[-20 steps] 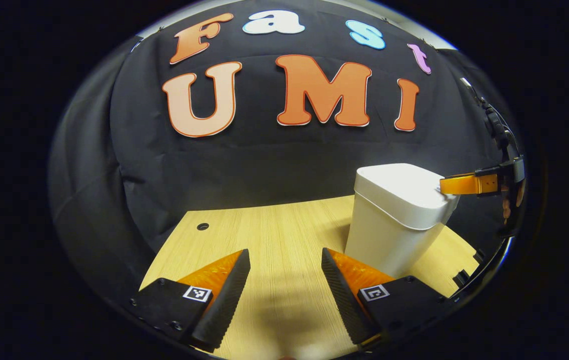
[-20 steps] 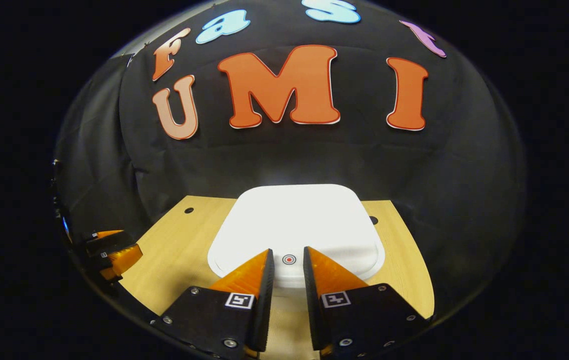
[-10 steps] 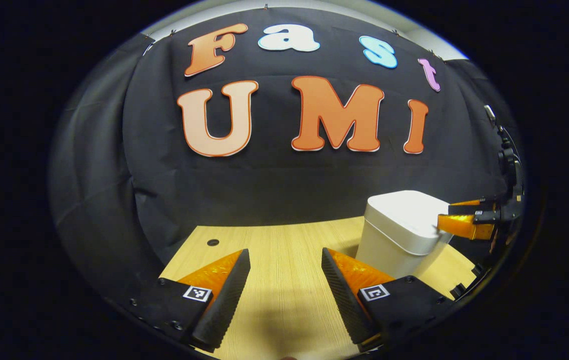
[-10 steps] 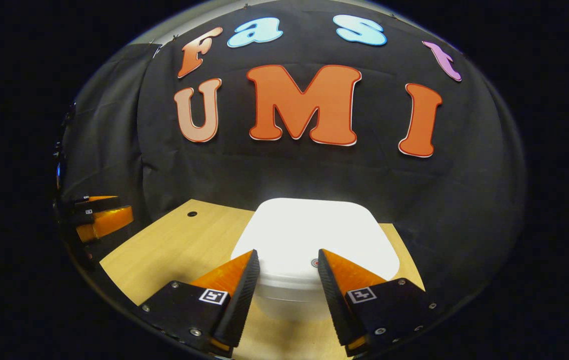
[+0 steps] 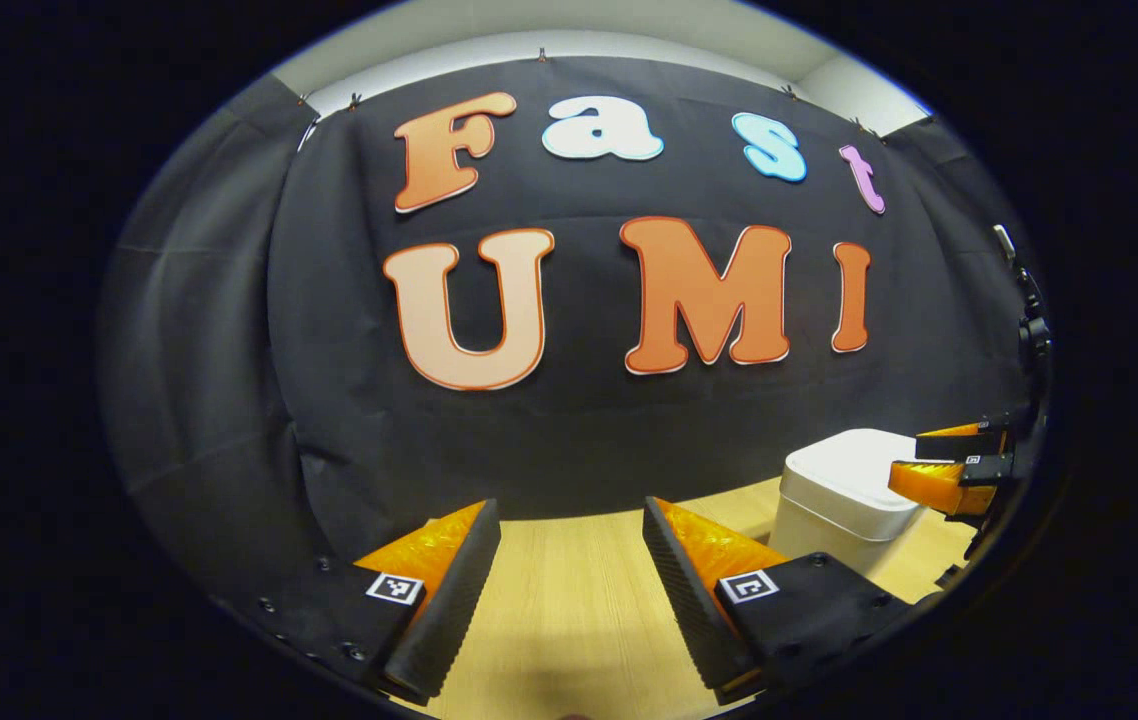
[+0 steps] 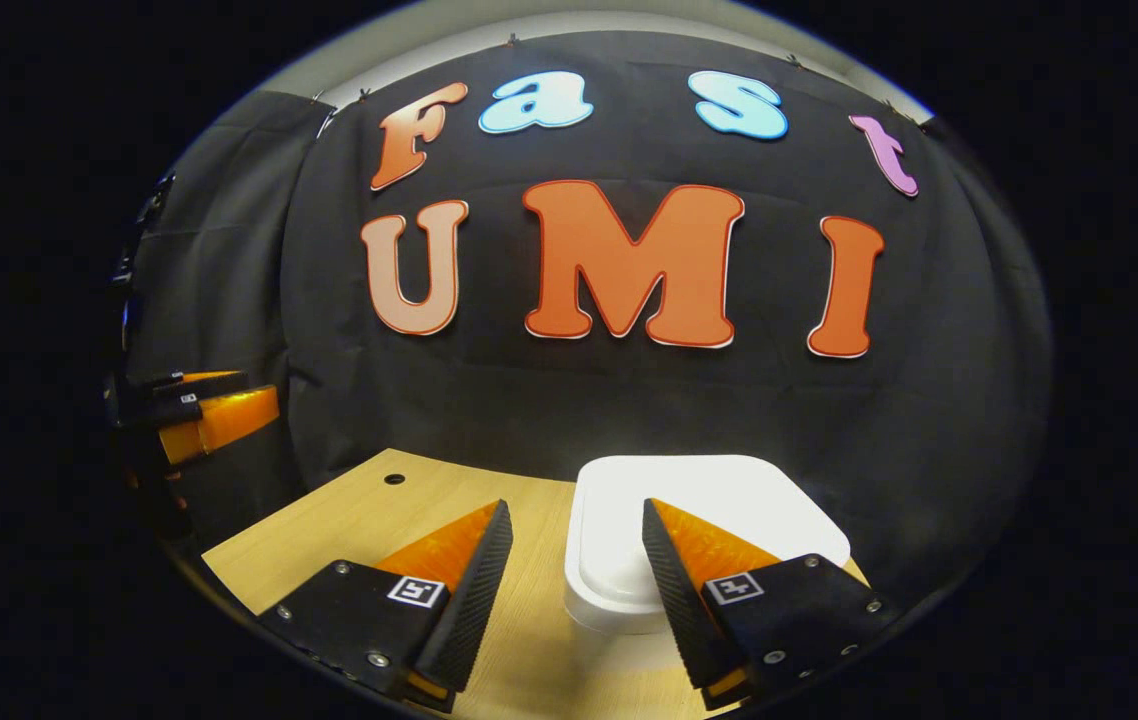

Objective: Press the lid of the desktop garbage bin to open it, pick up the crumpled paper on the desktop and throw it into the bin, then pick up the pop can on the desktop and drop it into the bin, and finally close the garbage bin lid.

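White bin [image 6: 629, 560] stands lid-shut (upright); both claws [image 5: 569, 560] [image 6: 569, 560] released, empty.

The left claw [image 5: 569, 560] is hanging above the wooden desk [image 5: 569, 610] with its two fingers [image 5: 449, 590] spread wide and nothing between them. The white garbage bin [image 5: 844, 500] is standing at the right on the desk with its lid [image 5: 854, 465] shut. The right claw [image 5: 939, 470] is hovering at the far right edge, just beside the lid's top.
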